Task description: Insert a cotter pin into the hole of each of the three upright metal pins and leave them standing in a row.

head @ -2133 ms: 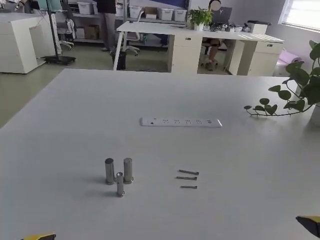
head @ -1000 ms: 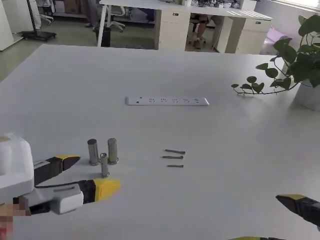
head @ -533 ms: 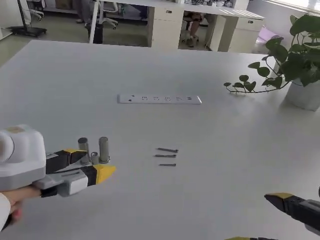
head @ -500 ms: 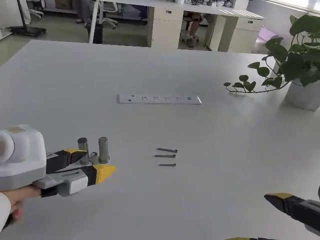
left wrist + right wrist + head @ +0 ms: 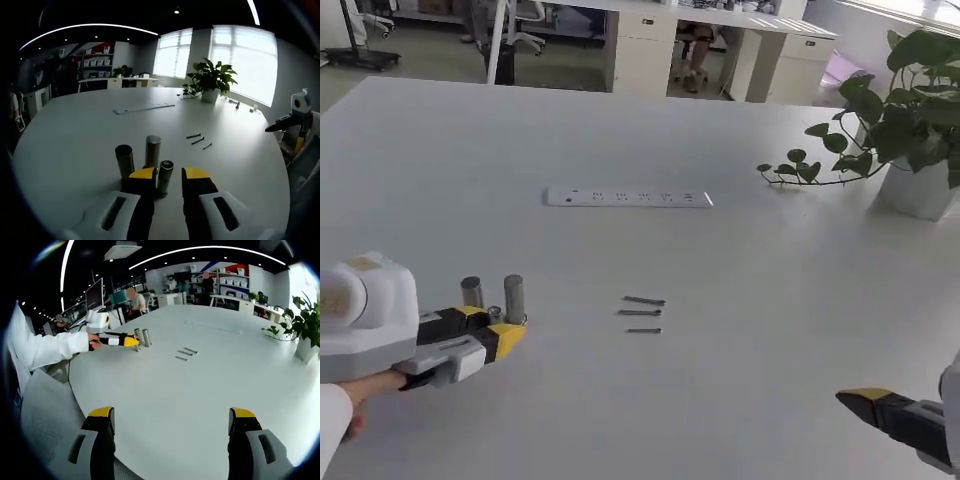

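The head view looks down across the worktop [image 5: 740, 380]. The left gripper view faces the metal pins [image 5: 153, 147] closely; the right gripper view shares them, far off.

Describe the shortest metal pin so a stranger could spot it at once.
On the white table, left of the cotter pins, three metal pins stand clustered. The shortest pin stands between the left gripper's open jaws, shorter than its two neighbours.

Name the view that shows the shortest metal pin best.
Left gripper view: the shortest pin stands close and upright between the jaws of the open left gripper. Head view: the gripper's yellow tip covers most of it. Right gripper view: far, tiny beside the other pins.
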{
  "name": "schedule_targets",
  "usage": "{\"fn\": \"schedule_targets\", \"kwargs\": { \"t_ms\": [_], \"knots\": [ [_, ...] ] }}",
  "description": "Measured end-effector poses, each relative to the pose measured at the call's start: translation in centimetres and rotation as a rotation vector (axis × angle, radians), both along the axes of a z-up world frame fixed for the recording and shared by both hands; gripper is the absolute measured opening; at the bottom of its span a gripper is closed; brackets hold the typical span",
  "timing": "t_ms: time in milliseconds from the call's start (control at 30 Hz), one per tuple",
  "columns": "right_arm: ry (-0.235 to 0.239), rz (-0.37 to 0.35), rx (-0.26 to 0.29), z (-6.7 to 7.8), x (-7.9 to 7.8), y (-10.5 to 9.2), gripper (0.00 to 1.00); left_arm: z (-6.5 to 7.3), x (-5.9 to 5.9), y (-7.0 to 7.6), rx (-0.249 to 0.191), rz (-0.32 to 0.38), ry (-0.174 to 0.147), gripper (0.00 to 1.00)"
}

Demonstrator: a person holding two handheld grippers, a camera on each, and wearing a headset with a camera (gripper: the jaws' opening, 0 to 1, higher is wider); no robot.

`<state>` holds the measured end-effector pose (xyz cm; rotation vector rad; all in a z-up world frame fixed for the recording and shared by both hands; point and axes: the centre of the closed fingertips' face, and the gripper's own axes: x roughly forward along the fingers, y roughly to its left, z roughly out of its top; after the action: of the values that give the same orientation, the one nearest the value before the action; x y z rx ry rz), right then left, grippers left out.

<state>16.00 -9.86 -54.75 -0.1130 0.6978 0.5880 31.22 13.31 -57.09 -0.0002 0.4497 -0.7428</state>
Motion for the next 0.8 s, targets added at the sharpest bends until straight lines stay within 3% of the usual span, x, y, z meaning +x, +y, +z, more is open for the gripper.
{"fn": "schedule_targets", "kwargs": {
  "t_ms": [167,567,667,800],
  "knots": [
    [0.002,0.009,-0.006,0.0,0.0,0.0,0.93,0.0,0.2,0.2,0.000,0.001,-0.004,0.09],
    [0.006,0.071,-0.017,0.1,-0.1,1.1,0.93,0.0,0.3,0.2,0.010,-0.012,-0.012,0.08],
    [0.005,0.079,-0.021,0.1,-0.1,1.2,0.93,0.1,0.2,0.1,-0.007,-0.017,-0.005,0.07],
    [0.003,0.080,-0.022,0.2,0.1,1.2,0.93,0.1,0.1,0.0,0.020,-0.039,-0.024,0.07]
  ]
}}
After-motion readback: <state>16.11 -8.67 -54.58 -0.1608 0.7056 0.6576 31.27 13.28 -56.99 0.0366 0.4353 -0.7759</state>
